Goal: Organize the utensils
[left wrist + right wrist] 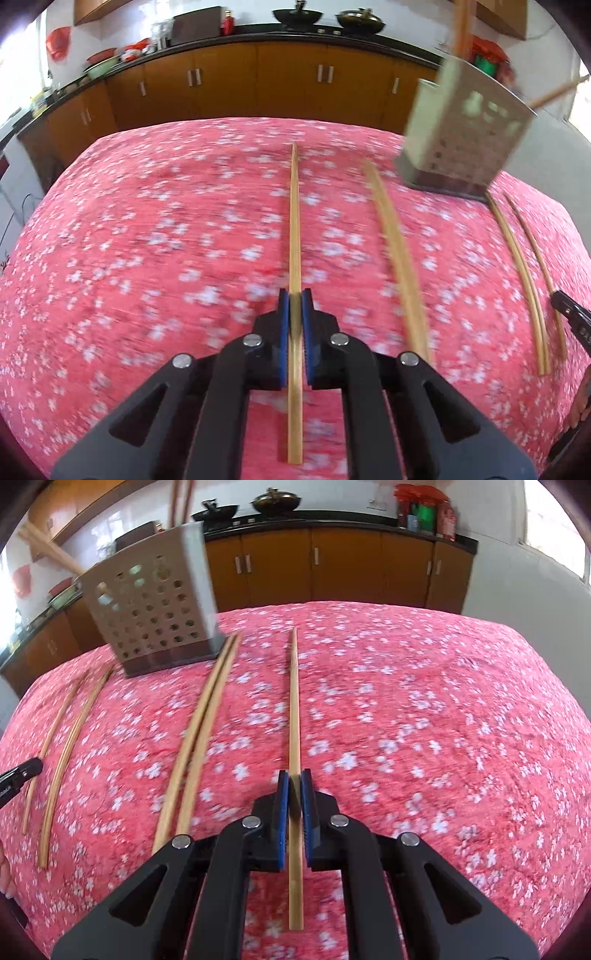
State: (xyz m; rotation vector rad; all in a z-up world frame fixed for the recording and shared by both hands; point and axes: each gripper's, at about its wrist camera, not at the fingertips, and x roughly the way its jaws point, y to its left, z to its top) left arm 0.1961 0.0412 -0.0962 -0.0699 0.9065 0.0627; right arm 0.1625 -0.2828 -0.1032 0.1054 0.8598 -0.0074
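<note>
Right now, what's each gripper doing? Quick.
Left gripper: shut on a chopstick.
Right gripper: shut on its own chopstick.

Pink white-flowered tablecloth (147, 240), tan chopsticks (294, 701), grey perforated holder (155, 609).

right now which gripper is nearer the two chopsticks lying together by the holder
Right. The pair lies just left of the right gripper; the left gripper is much farther left.

Bamboo chopsticks (188, 760) flat on cloth beside perforated holder (151, 609), upright.
</note>
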